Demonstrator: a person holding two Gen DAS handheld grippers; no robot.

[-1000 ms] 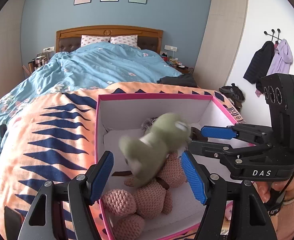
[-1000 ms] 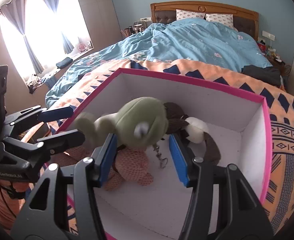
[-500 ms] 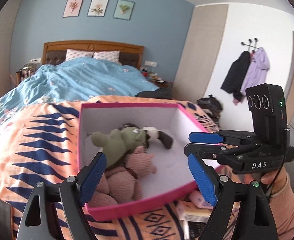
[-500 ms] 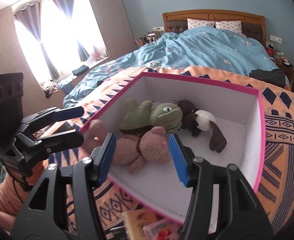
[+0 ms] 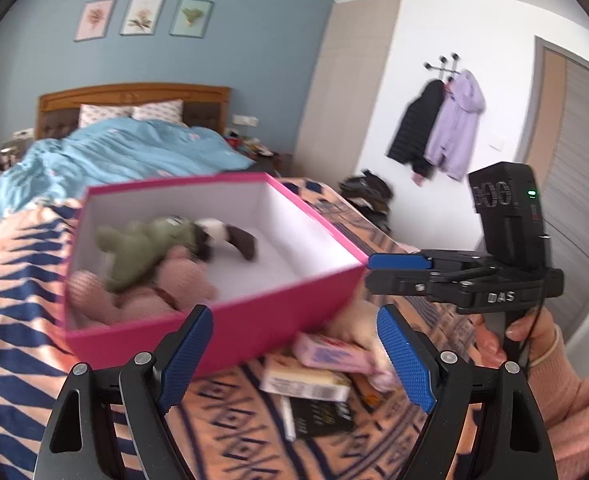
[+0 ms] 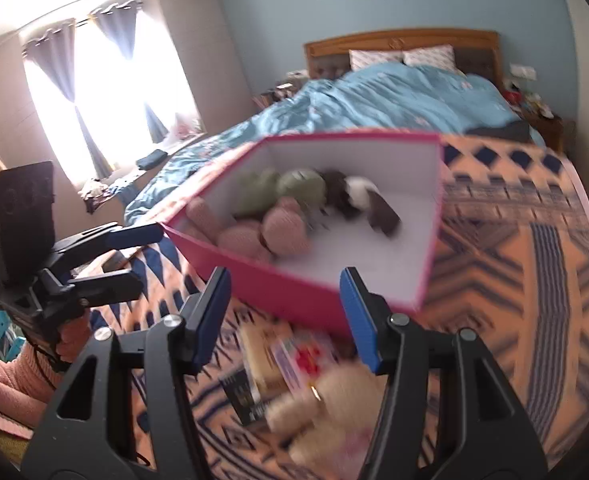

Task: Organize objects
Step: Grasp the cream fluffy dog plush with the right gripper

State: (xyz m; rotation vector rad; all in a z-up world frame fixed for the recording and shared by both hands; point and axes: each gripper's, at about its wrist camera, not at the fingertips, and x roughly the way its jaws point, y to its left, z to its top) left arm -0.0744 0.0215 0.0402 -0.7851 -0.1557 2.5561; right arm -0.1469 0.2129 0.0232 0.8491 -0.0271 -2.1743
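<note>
A pink box [image 5: 254,320] [image 6: 294,284] with white inside stands on the patterned blanket. In it lie a green plush frog [image 5: 142,244] [image 6: 294,190], a pink knitted toy [image 5: 162,284] [image 6: 270,232] and a dark brown and white plush [image 5: 222,236] [image 6: 358,200]. In front of the box lie small books or boxes [image 5: 306,380] [image 6: 290,360], a black booklet [image 5: 322,416] [image 6: 242,396] and a cream plush toy [image 6: 326,412]. My left gripper [image 5: 294,364] is open and empty, below the box's near wall. My right gripper [image 6: 286,316] is open and empty, above the pile.
The bed has an orange and navy patterned blanket [image 6: 514,260] and a blue duvet [image 5: 114,156] toward the headboard. Coats [image 5: 438,124] hang on the right wall. A bright window [image 6: 106,92] is on the left.
Both grippers have pulled back and away from the box, open and empty. The green frog lies in the box. The pile of books and the cream plush has come into view.
</note>
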